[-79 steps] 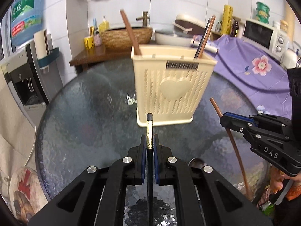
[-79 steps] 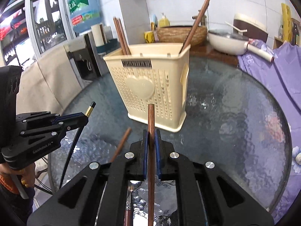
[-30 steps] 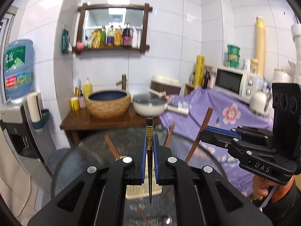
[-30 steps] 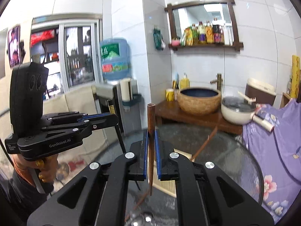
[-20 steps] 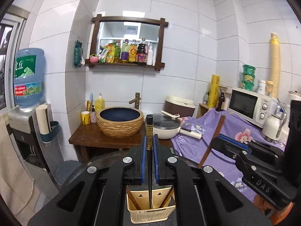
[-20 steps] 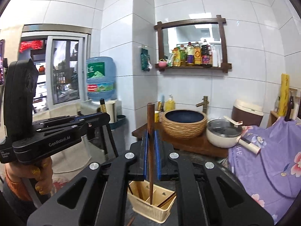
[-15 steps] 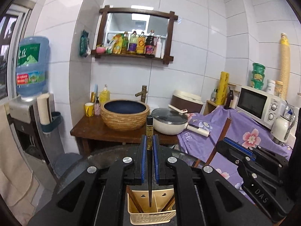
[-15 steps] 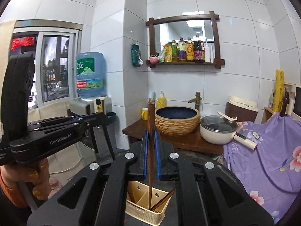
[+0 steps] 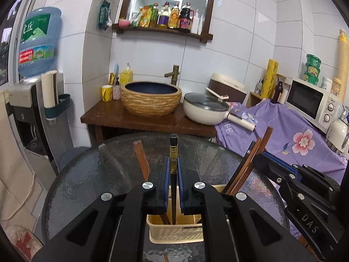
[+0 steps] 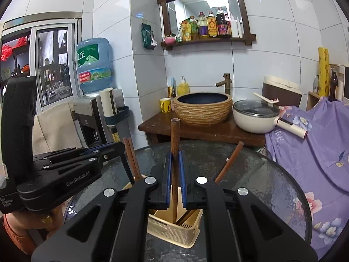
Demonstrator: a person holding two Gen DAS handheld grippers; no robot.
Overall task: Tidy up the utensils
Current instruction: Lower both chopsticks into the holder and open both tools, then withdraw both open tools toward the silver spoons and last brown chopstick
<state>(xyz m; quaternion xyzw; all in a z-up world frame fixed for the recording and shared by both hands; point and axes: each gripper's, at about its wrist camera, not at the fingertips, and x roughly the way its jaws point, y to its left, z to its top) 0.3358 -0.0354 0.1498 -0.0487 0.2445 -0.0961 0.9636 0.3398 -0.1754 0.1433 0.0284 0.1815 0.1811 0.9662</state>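
Note:
A cream slotted utensil basket (image 9: 174, 233) stands on the round glass table (image 9: 91, 174), directly below both grippers; it also shows in the right wrist view (image 10: 172, 231). My left gripper (image 9: 173, 166) is shut on a black chopstick (image 9: 173, 152) with a gold band, held upright, its lower end inside the basket. My right gripper (image 10: 175, 163) is shut on a brown wooden chopstick (image 10: 175, 135), also upright with its lower end in the basket. Other brown chopsticks (image 9: 140, 159) (image 9: 255, 152) lean in the basket.
A wooden stand (image 9: 139, 120) behind the table carries a woven basin (image 9: 151, 97) and a white pot (image 9: 205, 108). A purple flowered cloth (image 9: 290, 137) lies to the right, with a microwave (image 9: 312, 102). A water dispenser (image 9: 30, 109) stands at left.
Both grippers rose from table level with their chopsticks and tipped them upright over the basket. In the last half second both have come down, so the chopstick ends sit lower in the basket.

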